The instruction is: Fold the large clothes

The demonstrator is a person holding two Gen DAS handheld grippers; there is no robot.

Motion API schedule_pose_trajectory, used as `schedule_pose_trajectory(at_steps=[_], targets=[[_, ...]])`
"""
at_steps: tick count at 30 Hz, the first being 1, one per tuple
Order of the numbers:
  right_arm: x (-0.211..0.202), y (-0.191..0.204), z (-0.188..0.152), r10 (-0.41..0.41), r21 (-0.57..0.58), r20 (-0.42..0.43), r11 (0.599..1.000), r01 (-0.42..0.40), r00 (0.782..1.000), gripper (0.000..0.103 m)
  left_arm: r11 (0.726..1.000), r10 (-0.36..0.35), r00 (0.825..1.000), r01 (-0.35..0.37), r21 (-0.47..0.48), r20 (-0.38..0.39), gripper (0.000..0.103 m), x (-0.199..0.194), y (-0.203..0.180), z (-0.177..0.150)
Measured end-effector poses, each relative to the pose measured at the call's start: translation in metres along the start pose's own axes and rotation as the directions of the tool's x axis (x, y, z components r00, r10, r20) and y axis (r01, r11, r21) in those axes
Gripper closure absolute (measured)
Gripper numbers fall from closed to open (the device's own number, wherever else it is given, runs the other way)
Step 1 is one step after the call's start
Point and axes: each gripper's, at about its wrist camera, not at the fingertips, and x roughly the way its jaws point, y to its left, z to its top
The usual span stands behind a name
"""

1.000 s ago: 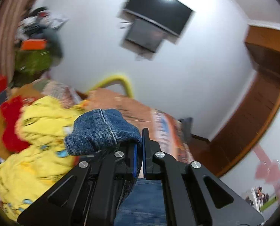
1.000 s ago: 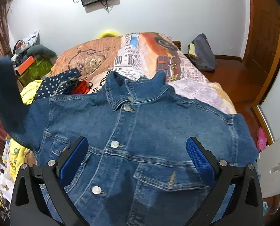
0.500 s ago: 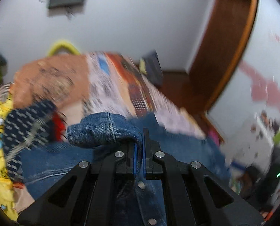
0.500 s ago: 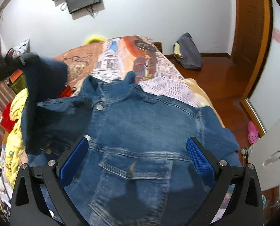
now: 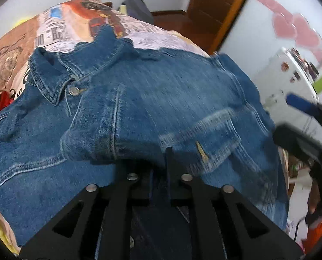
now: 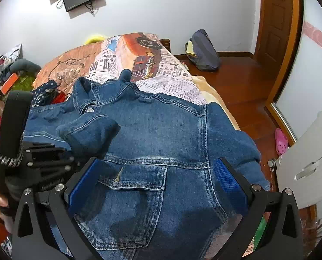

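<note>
A blue denim jacket (image 6: pixel 161 134) lies front-up on the bed, collar toward the far end. Its left sleeve cuff (image 6: pixel 89 132) is folded across the chest. My left gripper (image 5: pixel 161 151) is shut on that sleeve cuff (image 5: pixel 108 130) and holds it over the jacket front (image 5: pixel 182 91); it also shows in the right wrist view (image 6: pixel 52 158). My right gripper (image 6: pixel 156 173) is open and empty, hovering above the jacket's chest pocket (image 6: pixel 134 184). It appears at the right edge of the left wrist view (image 5: pixel 308 130).
The bed has a printed newspaper-and-car cover (image 6: pixel 139 52). A pile of other clothes (image 6: pixel 46 91) lies on the left side. A dark bag (image 6: pixel 202 52) sits on the wooden floor by the wall. A white cabinet (image 6: pixel 308 160) stands at right, near a brown door (image 6: pixel 275 17).
My left gripper has swung the sleeve from the left side over onto the jacket's chest and lowered it. My right gripper has stayed open, drifting slightly nearer over the right side.
</note>
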Motion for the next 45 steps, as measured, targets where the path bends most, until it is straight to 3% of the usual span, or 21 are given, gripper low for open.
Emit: schedule_pose_trajectory(at_steps=[4,5,9,14,19,24,28,30,32,37,45], targets=[[-0.002,0.008,0.002,0.008,-0.037,0.004,0.999,-0.008,1.000,0.000,0.999,0.015,0.999,-0.017,0.042,0.049,0.056,-0.032,-0.001,-0.018],[-0.003,0.013,0.003,0.012,-0.052,0.006,0.999,-0.012,1.000,0.000,0.999,0.018,0.997,-0.021,0.039,0.070,0.051,-0.041,0.002,-0.021],[-0.001,0.030,0.007,0.033,-0.102,0.010,0.994,-0.032,0.999,0.000,0.998,0.061,0.987,-0.060,-0.010,0.147,0.049,-0.085,0.030,-0.033],[0.007,0.067,0.013,0.072,-0.200,0.000,0.977,-0.070,0.997,0.000,0.979,0.181,0.960,-0.156,-0.128,0.214,0.038,-0.125,0.091,-0.056],[0.028,0.108,0.017,0.083,-0.339,-0.040,0.936,-0.091,0.996,0.000,0.929,0.322,0.936,-0.283,-0.237,0.146,0.038,-0.131,0.152,-0.090],[0.061,0.139,0.014,0.040,-0.428,-0.076,0.901,-0.068,0.996,0.004,0.885,0.355,0.933,-0.318,-0.340,0.053,0.038,-0.117,0.199,-0.130],[0.075,0.147,0.015,0.008,-0.451,-0.064,0.892,-0.036,0.998,0.039,0.866,0.343,0.939,-0.307,-0.396,0.022,0.038,-0.109,0.220,-0.151],[0.080,0.150,0.015,-0.002,-0.471,-0.071,0.882,-0.032,0.997,0.043,0.855,0.331,0.943,-0.296,-0.426,0.009,0.038,-0.103,0.229,-0.156],[0.084,0.152,0.015,-0.014,-0.492,-0.081,0.870,-0.028,0.997,0.062,0.849,0.324,0.946,-0.289,-0.443,0.004,0.038,-0.101,0.231,-0.158],[0.077,0.142,0.020,0.004,-0.468,-0.073,0.883,-0.038,0.997,0.088,0.839,0.319,0.948,-0.286,-0.463,-0.007,0.038,-0.096,0.234,-0.158],[0.012,0.095,0.058,0.101,-0.288,0.111,0.955,-0.066,0.989,0.090,0.834,0.389,0.921,-0.347,-0.430,0.010,0.038,-0.105,0.228,-0.142]])
